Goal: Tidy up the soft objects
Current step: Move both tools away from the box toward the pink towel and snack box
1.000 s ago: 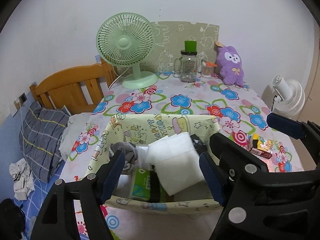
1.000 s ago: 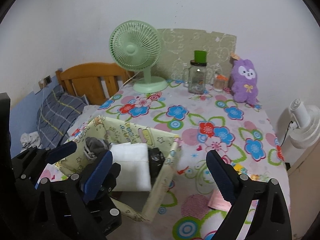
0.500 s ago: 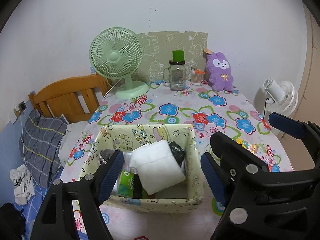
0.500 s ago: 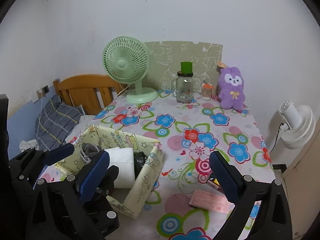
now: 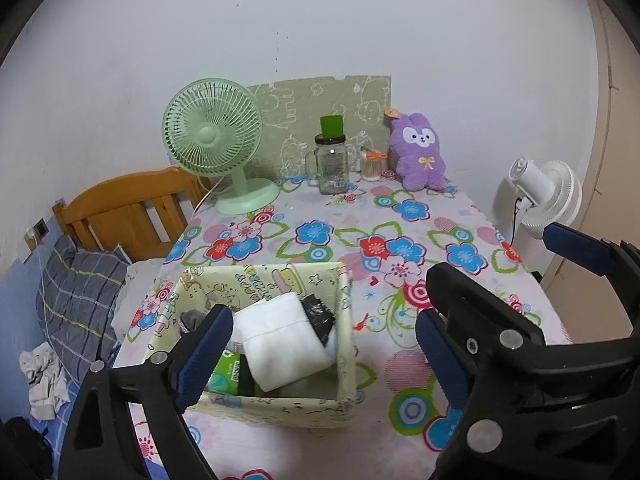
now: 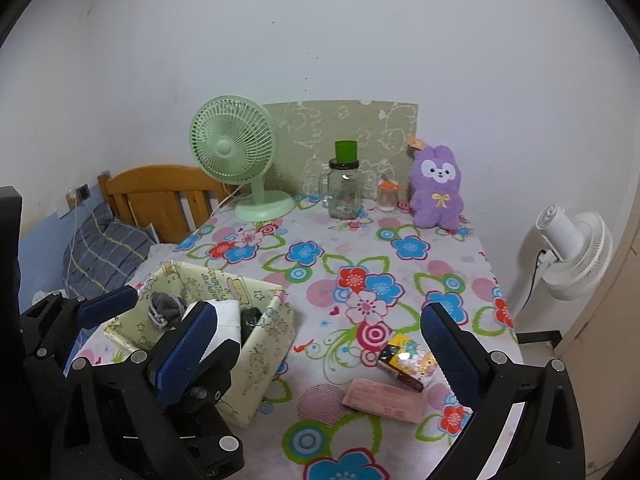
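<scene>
Hovering over the flowered table (image 5: 400, 216), left gripper (image 5: 320, 344) spreading wider, empty, pads clear of the folded white cloth (image 5: 284, 340) lying inside the yellow fabric box (image 5: 344, 300). Standing fully released to the side, right gripper (image 6: 316, 344) grasping nothing.

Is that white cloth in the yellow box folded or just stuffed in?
Folded. The white cloth lies as a neat thick rectangle with a clean fold edge, resting inside the yellow box on other items.
</scene>
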`<state>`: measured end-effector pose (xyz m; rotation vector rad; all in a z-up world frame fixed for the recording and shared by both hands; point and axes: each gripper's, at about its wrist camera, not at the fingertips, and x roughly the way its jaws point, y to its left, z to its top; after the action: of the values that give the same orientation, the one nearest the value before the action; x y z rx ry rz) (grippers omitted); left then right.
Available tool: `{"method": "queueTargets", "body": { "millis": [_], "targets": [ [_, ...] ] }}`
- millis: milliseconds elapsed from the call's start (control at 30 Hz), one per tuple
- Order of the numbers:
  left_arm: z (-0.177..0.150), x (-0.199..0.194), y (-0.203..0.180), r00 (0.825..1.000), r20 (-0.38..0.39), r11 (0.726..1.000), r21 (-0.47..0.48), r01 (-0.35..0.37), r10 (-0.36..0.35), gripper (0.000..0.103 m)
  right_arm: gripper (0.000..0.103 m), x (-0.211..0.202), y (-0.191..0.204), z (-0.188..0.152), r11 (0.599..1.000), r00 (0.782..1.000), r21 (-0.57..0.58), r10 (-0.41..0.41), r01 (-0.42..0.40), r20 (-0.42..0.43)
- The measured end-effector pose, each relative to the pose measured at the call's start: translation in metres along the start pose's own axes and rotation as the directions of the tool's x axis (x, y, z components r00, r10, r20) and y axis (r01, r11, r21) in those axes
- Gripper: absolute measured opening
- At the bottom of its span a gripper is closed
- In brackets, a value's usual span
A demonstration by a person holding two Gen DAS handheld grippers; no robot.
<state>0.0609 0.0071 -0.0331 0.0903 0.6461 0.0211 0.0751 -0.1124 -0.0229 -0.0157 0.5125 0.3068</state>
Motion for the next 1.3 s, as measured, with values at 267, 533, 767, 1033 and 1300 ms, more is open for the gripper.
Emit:
{"method": "queueTargets", "body": {
  "millis": [267,533,767,1033,1300],
  "targets": [
    [0.001,-0.005,-0.02,1.0,0.003,0.999,0.02,0.026,-0.026,0.097,0.103,-0.015,-0.017,-0.003,1.0,1.0,-0.002,-0.027,0.027,0.015],
    [0.0,-0.008,-0.039,0.997,0.001,0.997,0.008,0.071,-0.071,0.099,0.103,-0.027,-0.034,-0.008,0.999,0.999,0.015,-0.035,0.034,0.024],
    [-0.001,-0.007,-0.055,0.997,-0.001,0.996,0.018,0.083,-0.083,0.099,0.103,-0.034,-0.049,-0.013,0.998,0.997,0.019,-0.065,0.064,0.042],
    [-0.004,0.001,-0.077,0.992,-0.012,0.991,0.052,0.125,-0.125,0.099,0.103,-0.036,-0.067,-0.024,0.993,0.993,0.031,-0.114,0.113,0.036],
    [-0.01,0.015,-0.092,0.986,-0.027,0.985,0.059,0.164,-0.163,0.099,0.103,-0.029,-0.087,-0.035,0.99,0.992,0.063,-0.124,0.124,0.005]
  ]
}}
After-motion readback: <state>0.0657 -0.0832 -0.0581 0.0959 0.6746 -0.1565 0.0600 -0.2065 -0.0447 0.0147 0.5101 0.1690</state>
